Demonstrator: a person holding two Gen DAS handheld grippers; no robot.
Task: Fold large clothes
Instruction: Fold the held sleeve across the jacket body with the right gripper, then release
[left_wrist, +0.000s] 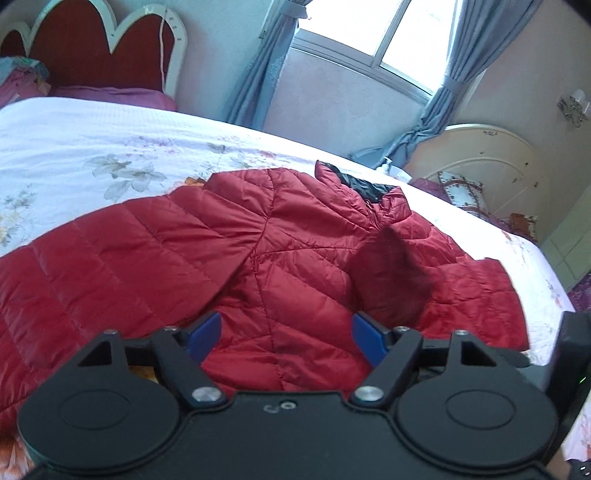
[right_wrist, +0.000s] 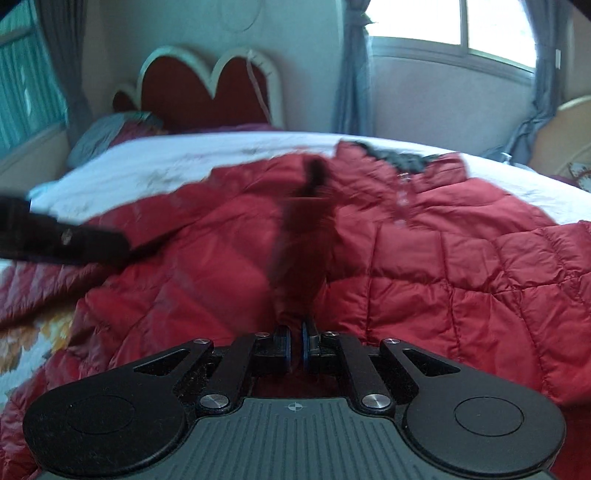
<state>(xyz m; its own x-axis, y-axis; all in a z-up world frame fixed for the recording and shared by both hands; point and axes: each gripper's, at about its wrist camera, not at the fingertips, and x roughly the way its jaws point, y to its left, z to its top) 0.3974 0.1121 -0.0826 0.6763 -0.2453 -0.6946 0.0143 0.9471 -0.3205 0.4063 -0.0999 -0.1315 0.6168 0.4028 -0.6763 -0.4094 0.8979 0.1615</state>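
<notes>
A red quilted jacket (left_wrist: 280, 251) with a black collar lining (left_wrist: 360, 184) lies spread across the bed. My left gripper (left_wrist: 286, 336) hovers over the jacket's middle; it is open, and only the fabric below shows between its blue pads (left_wrist: 205, 334). My right gripper (right_wrist: 297, 345) is shut on a strip of the red jacket (right_wrist: 303, 240), which rises blurred from its jaws. That lifted strip also appears in the left wrist view as a dark red blur (left_wrist: 391, 273). The left gripper (right_wrist: 62, 240) shows as a black blur at the left of the right wrist view.
The bed has a white floral cover (left_wrist: 110, 147), a red headboard (left_wrist: 99, 48) with white trim and pillows (right_wrist: 110, 133) at its head. Behind are a window (left_wrist: 399, 37) with blue curtains (left_wrist: 258, 74) and a cream round-topped piece of furniture (left_wrist: 480, 166) past the bed's far edge.
</notes>
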